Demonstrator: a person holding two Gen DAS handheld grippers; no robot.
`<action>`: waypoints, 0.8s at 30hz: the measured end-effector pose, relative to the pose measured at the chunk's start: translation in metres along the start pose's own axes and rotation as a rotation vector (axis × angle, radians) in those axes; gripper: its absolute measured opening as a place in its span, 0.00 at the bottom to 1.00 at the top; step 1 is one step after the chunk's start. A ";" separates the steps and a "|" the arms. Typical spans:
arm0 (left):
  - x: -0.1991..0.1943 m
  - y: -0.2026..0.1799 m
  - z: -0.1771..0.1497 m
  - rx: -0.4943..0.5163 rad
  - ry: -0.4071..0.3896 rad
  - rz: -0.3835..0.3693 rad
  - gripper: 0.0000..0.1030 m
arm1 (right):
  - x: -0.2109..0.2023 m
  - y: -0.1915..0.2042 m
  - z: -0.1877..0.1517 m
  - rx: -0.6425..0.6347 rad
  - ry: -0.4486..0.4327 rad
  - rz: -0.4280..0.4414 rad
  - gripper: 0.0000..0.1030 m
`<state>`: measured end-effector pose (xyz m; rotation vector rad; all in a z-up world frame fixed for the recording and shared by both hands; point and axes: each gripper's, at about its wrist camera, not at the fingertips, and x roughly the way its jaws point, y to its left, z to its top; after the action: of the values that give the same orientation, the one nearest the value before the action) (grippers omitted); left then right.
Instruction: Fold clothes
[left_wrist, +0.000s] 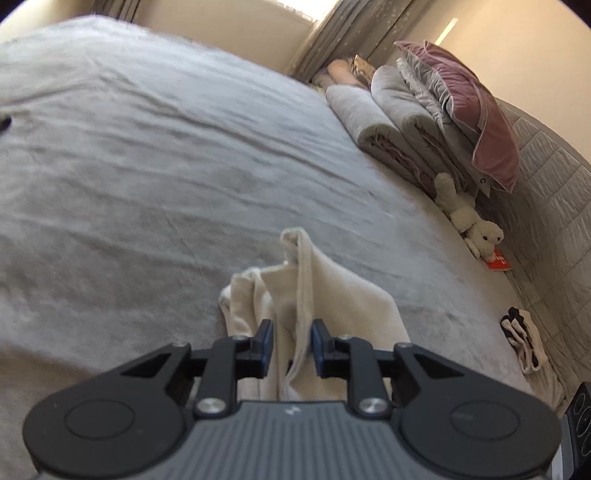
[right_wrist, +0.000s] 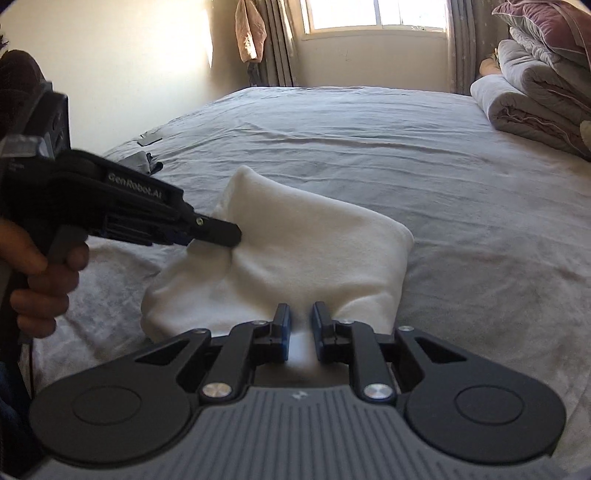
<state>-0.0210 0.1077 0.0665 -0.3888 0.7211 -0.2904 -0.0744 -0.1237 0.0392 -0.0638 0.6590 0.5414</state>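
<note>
Both grippers tilt down at the white cloth (right_wrist: 295, 258) on the bed (right_wrist: 461, 184). Left gripper (left_wrist: 292, 341) jaws slightly parted around a fold, seemingly loose; right gripper (right_wrist: 301, 325), at the cloth's six o'clock edge, likewise parted.

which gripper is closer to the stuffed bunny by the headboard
Left. In its own view the left gripper, over the cream garment, has the stuffed bunny ahead to its right. The right gripper view does not show the bunny, so the comparison is tentative.
</note>
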 end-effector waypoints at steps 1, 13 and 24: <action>-0.011 -0.004 0.003 0.020 -0.050 -0.016 0.21 | 0.002 0.002 -0.002 -0.013 -0.005 -0.013 0.20; 0.051 -0.032 -0.014 0.160 0.006 0.031 0.10 | 0.002 0.009 -0.008 -0.069 -0.030 -0.052 0.21; 0.052 -0.018 -0.026 0.135 0.002 0.063 0.03 | -0.030 -0.038 0.028 0.100 -0.141 0.024 0.23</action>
<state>-0.0039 0.0655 0.0267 -0.2373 0.7104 -0.2781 -0.0590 -0.1638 0.0751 0.0760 0.5492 0.5303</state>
